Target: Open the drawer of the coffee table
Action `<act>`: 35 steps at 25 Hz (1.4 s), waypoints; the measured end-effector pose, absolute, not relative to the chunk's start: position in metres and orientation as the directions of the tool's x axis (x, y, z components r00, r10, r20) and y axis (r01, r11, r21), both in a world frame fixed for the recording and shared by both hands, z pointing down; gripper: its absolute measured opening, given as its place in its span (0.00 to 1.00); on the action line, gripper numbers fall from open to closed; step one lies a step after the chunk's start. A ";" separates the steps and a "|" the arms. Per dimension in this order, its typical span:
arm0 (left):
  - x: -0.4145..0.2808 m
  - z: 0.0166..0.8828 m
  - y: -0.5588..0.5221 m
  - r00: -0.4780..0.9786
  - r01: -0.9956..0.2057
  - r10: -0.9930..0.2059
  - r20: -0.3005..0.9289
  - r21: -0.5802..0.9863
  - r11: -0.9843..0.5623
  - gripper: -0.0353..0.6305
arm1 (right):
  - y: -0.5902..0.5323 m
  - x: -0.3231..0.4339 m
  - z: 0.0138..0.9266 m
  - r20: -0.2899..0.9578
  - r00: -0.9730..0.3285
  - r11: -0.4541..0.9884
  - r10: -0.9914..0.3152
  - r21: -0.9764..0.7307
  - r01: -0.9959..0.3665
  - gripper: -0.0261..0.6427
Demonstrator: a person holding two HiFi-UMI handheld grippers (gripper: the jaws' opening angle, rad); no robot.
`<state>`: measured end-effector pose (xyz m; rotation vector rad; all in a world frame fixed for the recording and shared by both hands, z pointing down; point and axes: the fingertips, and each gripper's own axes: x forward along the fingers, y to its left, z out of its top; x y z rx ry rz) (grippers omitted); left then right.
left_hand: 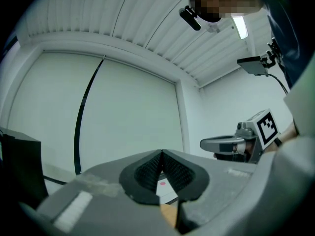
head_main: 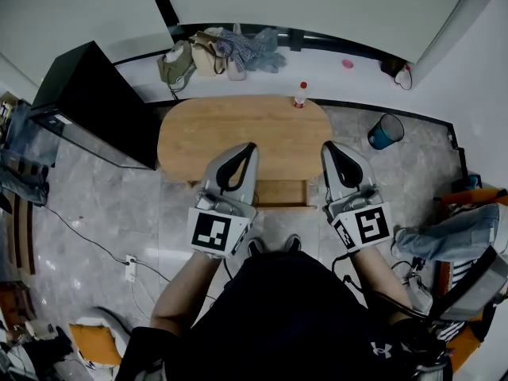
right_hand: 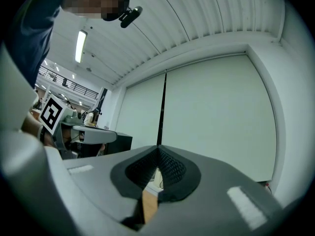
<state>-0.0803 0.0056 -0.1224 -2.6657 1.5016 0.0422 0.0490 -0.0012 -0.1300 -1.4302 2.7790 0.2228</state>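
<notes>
The coffee table (head_main: 238,125) has an oval wooden top and stands in front of me. Its drawer (head_main: 279,192) shows as a wooden block under the near edge, between my two grippers. My left gripper (head_main: 251,146) hangs over the near left part of the top, jaws shut and empty. My right gripper (head_main: 326,146) hangs over the near right part, also shut with nothing in it. Neither touches the drawer. In the left gripper view the left gripper (left_hand: 161,154) points level at the wall, with the right gripper (left_hand: 230,144) beside it. The right gripper (right_hand: 157,151) does likewise.
A small bottle with a red cap (head_main: 301,95) stands at the table's far edge. A black cabinet (head_main: 95,105) is to the left, a blue bin (head_main: 385,131) to the right, bags (head_main: 214,54) by the far wall. A power strip (head_main: 131,268) lies on the floor.
</notes>
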 end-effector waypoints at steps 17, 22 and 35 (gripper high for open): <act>-0.074 -0.102 -0.010 0.540 -0.842 -0.842 -0.014 -0.034 -0.539 0.06 | -0.012 0.055 -0.107 -0.054 -0.582 0.576 -0.812 0.089 -0.812 0.04; -0.065 -0.095 -0.010 0.542 -0.839 -0.840 0.008 -0.036 -0.542 0.06 | -0.012 0.062 -0.099 -0.048 -0.580 0.577 -0.813 0.069 -0.814 0.04; -0.032 -0.078 0.001 0.562 -0.824 -0.824 0.067 -0.042 -0.565 0.06 | -0.006 0.083 -0.084 -0.007 -0.576 0.576 -0.817 -0.002 -0.817 0.04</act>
